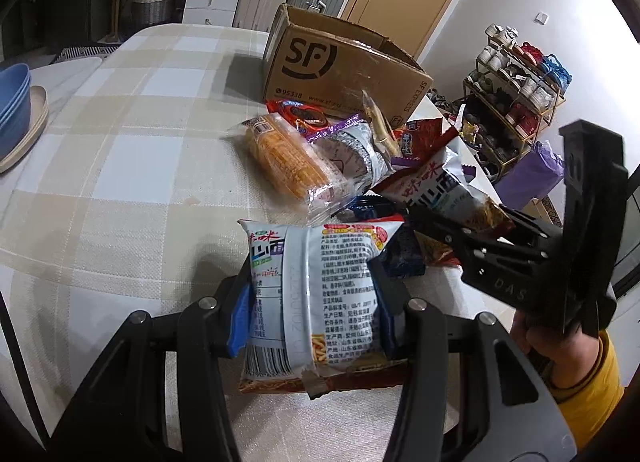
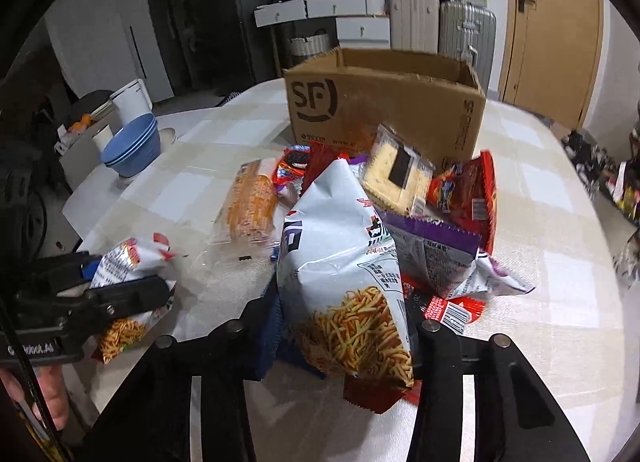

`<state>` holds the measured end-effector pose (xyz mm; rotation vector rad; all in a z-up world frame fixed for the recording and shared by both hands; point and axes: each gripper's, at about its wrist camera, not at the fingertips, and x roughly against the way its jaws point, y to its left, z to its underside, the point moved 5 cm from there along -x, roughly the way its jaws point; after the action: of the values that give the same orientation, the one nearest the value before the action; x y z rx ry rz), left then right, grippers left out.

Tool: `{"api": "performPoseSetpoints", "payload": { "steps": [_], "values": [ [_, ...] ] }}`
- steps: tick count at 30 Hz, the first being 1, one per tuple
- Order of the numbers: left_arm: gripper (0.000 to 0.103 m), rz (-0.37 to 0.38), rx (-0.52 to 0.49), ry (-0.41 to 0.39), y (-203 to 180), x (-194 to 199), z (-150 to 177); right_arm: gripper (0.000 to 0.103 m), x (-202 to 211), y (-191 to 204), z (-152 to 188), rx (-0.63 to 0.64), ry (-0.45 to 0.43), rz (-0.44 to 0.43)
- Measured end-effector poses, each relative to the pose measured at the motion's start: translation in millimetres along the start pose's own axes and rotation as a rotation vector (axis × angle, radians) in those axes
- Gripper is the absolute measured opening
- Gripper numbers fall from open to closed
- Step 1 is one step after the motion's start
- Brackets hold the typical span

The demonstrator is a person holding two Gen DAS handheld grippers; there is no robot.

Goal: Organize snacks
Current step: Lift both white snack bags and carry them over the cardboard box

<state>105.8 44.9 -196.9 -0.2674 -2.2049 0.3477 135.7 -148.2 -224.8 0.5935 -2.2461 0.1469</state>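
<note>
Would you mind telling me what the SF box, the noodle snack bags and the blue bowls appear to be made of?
SF box: brown corrugated cardboard, matt, with a ragged torn rim.
Noodle snack bags: thin glossy plastic film, crinkled and reflecting light.
Blue bowls: smooth and evenly coloured, probably plastic, though ceramic cannot be ruled out.

Both views sit on the grippers, looking forward and steeply down along the fingers, close over a checked table (image 1: 120, 166). The left wrist camera looks from the near-left, the right from the right — both share the snack pile (image 2: 400, 198) and the cardboard box (image 1: 340, 74) behind it.
</note>
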Motion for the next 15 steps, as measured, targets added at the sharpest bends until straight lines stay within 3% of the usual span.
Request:
{"api": "performPoseSetpoints", "payload": {
  "steps": [15],
  "values": [
    [0.046, -0.016, -0.018, -0.041, -15, 32, -9, 0.045, 76, 25, -18, 0.111, -0.158, 0.017]
  ]
}}
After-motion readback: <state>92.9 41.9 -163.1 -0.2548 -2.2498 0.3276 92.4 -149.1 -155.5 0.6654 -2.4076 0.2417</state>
